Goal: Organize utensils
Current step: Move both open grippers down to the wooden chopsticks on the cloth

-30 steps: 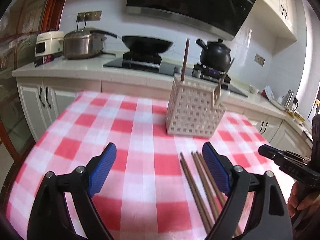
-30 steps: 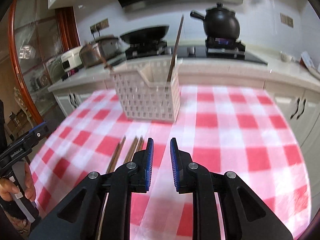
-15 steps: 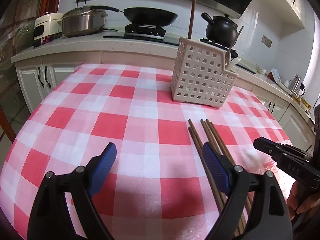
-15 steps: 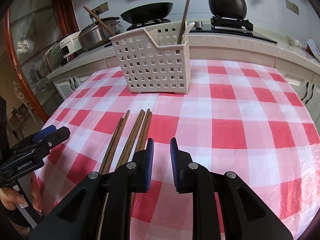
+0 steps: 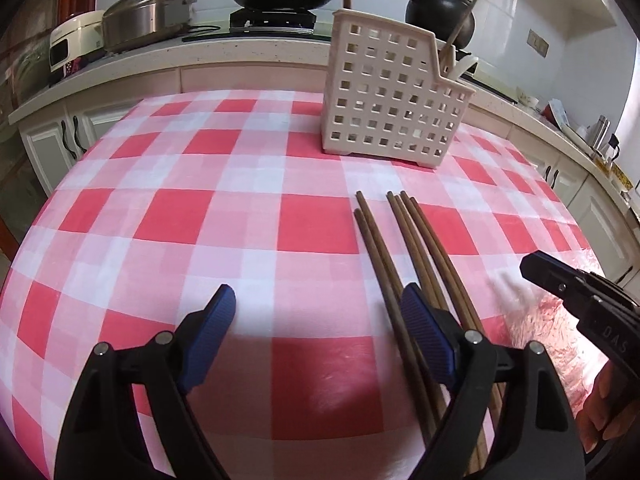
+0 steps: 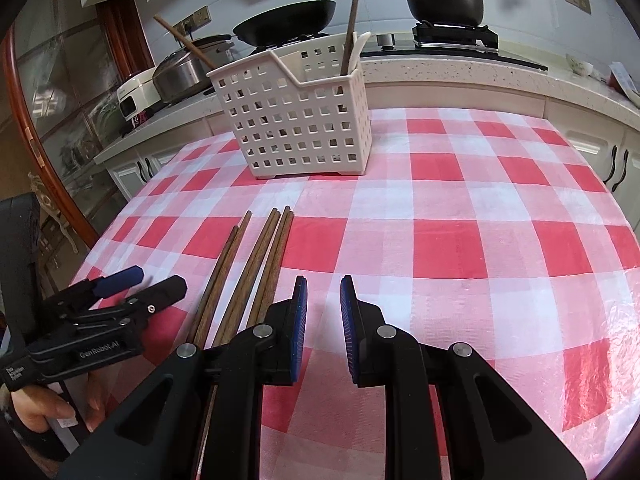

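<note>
Now both grippers hang low over the chopsticks (image 5: 404, 248).
Left gripper (image 5: 316, 320) spread wide, having just narrowed slightly, sticks under its right pad; right gripper (image 6: 323, 320) narrow, empty, sticks to its left; basket (image 6: 296, 120) ahead, likely their destination.

The brown wooden chopsticks (image 5: 404, 248) lie side by side on the red-and-white checked tabletop (image 5: 200, 216). Behind them stands the white plastic basket with holes (image 5: 392, 96), with utensils standing in it. The kitchen counter (image 5: 160, 60) with pots is farther back.
</note>
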{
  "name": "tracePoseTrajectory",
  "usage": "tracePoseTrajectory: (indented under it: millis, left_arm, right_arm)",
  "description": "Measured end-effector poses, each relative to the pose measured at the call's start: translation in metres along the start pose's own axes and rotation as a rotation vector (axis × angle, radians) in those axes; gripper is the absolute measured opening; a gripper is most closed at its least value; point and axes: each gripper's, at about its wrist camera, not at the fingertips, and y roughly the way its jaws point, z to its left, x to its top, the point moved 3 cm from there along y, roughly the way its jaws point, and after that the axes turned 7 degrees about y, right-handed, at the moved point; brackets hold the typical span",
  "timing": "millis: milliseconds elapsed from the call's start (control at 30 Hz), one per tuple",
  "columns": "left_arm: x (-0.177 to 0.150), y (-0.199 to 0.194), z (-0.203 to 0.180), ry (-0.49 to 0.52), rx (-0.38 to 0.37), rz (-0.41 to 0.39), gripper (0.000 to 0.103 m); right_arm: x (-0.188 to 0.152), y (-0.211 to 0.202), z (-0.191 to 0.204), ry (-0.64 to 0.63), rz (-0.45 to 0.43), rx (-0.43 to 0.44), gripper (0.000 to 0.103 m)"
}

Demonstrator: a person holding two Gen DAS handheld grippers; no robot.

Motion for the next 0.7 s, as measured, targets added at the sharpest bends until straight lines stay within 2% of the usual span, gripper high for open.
tracePoseTrajectory:
  millis: [133, 300, 500, 567, 633, 700]
  left_arm:
    - [0.001, 0.008, -0.003, 0.006, 0.012, 0.037, 0.075]
    - [0.002, 0.015, -0.009, 0.012, 0.014, 0.057, 0.073]
    - [0.007, 0.024, -0.016, 0.034, 0.067, 0.077, 0.071]
    - [0.008, 0.025, -0.017, 0.042, 0.074, 0.077, 0.067]
    - [0.01, 0.026, -0.018, 0.054, 0.085, 0.076, 0.054]
    - [0.01, 0.025, -0.018, 0.061, 0.082, 0.072, 0.045]
  right_arm:
    - [0.001, 0.0, -0.004, 0.014, -0.002, 0.011, 0.019]
    - [0.001, -0.001, -0.008, 0.027, -0.003, 0.022, 0.019]
    - [0.004, -0.003, -0.015, 0.046, -0.009, 0.03, 0.019]
    - [0.005, -0.003, -0.018, 0.053, -0.009, 0.032, 0.019]
    - [0.005, -0.002, -0.02, 0.059, -0.008, 0.033, 0.019]
    - [0.006, -0.002, -0.022, 0.063, -0.008, 0.034, 0.019]
